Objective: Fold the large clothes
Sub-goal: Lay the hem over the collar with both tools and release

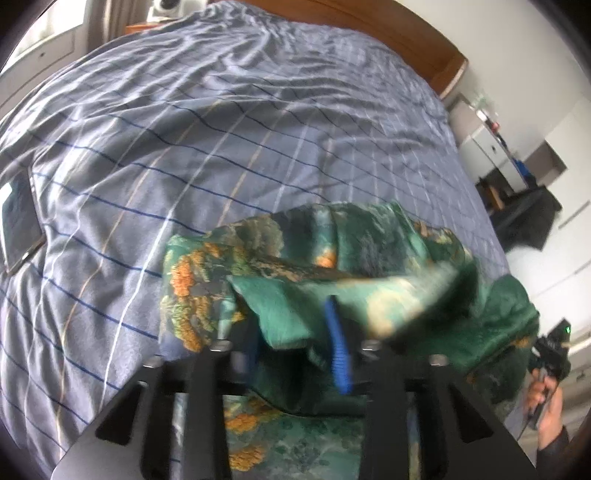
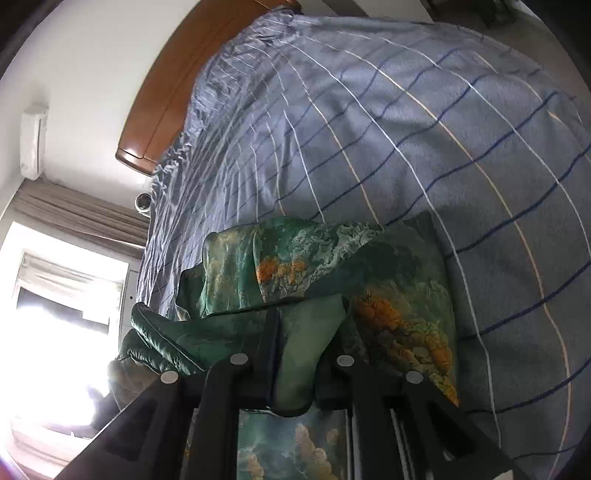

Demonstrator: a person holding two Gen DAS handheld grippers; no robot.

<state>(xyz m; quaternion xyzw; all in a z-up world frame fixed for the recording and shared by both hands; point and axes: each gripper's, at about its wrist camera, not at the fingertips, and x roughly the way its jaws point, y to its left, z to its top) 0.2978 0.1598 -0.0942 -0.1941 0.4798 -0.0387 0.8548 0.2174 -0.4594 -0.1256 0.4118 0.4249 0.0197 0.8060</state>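
Note:
A green silky garment (image 1: 351,251) with an orange and teal landscape print lies bunched near the bed's near edge; it also shows in the right wrist view (image 2: 332,266). My left gripper (image 1: 295,332) is shut on a fold of it, cloth pinched between the blue-padded fingers (image 1: 338,354). My right gripper (image 2: 299,332) is shut on another fold, green cloth draped between its black fingers (image 2: 269,343). The right gripper and the hand holding it show at the far right of the left wrist view (image 1: 546,365).
The bed (image 1: 184,129) has a grey-blue checked duvet, wrinkled toward the wooden headboard (image 1: 406,29). A tablet or phone (image 1: 18,221) lies on the duvet at left. White cabinets (image 1: 491,147) stand right of the bed. A bright window (image 2: 55,295) and a wall air conditioner (image 2: 33,140) are beyond it.

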